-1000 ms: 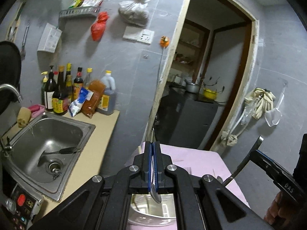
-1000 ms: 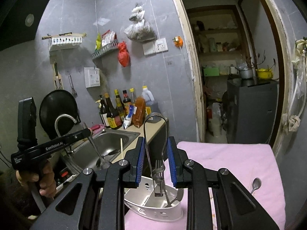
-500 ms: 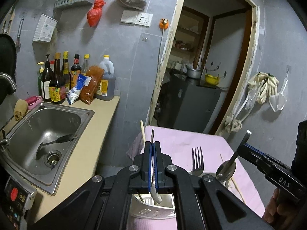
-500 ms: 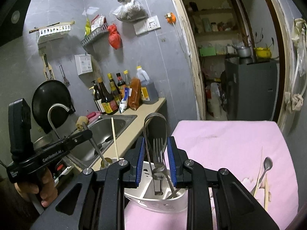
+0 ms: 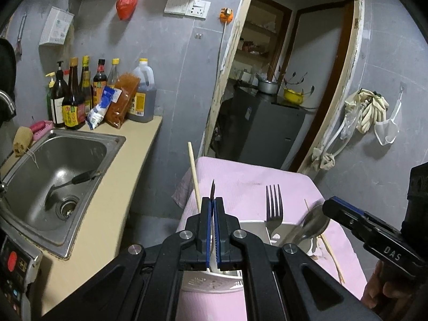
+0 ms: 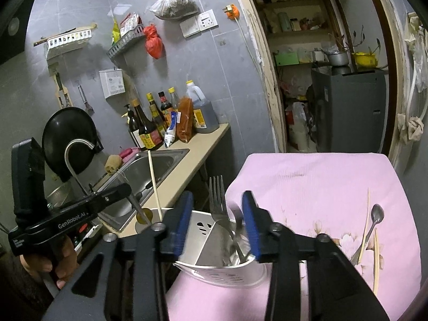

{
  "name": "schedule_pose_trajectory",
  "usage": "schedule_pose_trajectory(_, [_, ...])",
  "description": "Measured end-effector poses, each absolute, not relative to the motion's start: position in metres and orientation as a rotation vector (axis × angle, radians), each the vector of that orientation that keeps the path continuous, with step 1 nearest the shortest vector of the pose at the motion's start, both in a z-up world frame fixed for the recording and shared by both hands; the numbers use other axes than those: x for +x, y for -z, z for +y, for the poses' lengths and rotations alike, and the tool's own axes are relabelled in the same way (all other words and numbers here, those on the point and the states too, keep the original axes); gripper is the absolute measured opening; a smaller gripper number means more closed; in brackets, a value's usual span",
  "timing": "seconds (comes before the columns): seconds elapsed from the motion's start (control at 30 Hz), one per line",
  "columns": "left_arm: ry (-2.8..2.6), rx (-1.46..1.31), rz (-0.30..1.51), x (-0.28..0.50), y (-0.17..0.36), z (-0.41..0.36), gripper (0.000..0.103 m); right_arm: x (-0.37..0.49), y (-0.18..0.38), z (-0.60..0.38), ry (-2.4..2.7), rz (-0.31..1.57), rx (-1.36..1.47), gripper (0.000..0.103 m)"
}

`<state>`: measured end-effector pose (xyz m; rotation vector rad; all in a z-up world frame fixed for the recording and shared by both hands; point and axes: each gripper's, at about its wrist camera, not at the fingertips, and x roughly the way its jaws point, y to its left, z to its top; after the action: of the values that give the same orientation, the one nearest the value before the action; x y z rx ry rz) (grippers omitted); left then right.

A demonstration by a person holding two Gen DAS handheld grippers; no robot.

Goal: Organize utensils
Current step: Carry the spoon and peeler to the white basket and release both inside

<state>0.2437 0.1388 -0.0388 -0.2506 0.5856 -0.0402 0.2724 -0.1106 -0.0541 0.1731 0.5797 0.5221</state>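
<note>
Progress partial: fork (image 6: 218,200) and chopstick (image 6: 155,184) stand in white holder (image 6: 222,272); right gripper (image 6: 218,224) jaws just opened, large spoon (image 6: 236,230) dropping between them, unpressed; left gripper (image 5: 213,230) clamps 1 small spoon (image 5: 213,188) over holder; 1 teaspoon (image 6: 374,219) and chopsticks (image 6: 377,256) remain on pink cloth (image 6: 321,182), far right.

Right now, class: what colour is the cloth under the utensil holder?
Pale pink cloth, with a faint flower print near its right side; the right wrist view shows it best.

Left gripper (image 5: 213,230): jaws shut on a thin metal handle, angled downward. Right gripper (image 6: 218,224): jaws apart, having just been opening; pads clear of anything between them. A hand (image 6: 53,260) grips the left unit's handle.
</note>
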Motion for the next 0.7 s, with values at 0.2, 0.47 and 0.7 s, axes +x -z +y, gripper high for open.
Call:
schedule_pose_trajectory(0.2, [0.059, -0.263, 0.589, 0.241, 0.039, 0.137, 0.004, 0.265, 0.047, -0.117, -0.490, 0.557, 0.166, 0.037])
schedule_pose_trajectory(0.47, [0.084, -0.267, 0.545, 0.232, 0.027, 0.129, 0.050, 0.247, 0.024, -0.138, -0.402, 0.490, 0.147, 0.048])
schedule_pose_trajectory(0.7, [0.089, -0.217, 0.491, 0.225, 0.009, 0.111, 0.078, 0.227, -0.001, -0.165, -0.289, 0.405, 0.118, 0.070])
